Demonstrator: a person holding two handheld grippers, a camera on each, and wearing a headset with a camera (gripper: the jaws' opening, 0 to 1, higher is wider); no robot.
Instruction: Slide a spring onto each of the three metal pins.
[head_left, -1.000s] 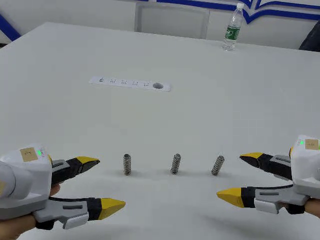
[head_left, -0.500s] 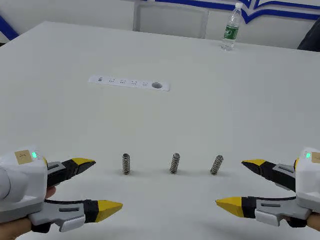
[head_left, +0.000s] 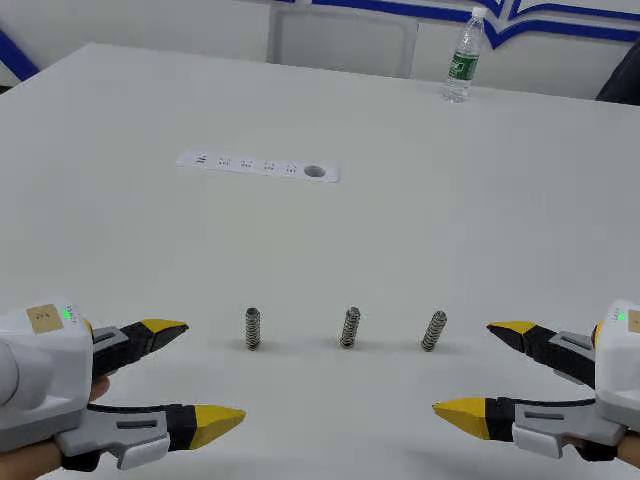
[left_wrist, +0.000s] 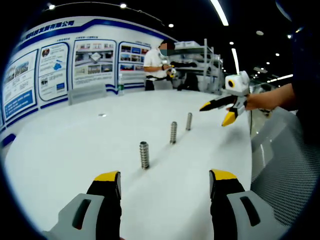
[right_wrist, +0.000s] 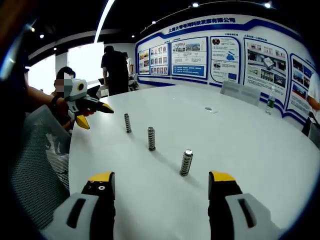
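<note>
On the table (head_left: 450, 200), left spring (head_left: 253, 328), middle spring (head_left: 349, 327) and right spring (head_left: 434, 331) stand in a row. The left gripper (head_left: 214, 368) is off its left end and the right gripper (head_left: 461, 367) off its right. Well behind lies the power strip (head_left: 260, 166) — bottle (head_left: 463, 56) far back right.

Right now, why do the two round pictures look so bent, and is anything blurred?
Head view: even light, springs sharp, with faint shadows on the table. Left gripper view: the fisheye lens bows the table edge, and the ceiling lights glare. Right gripper view: same bowing, and the posters curve.

A power strip (head_left: 260, 167) and water bottle (head_left: 464, 56) sit apart.
</note>
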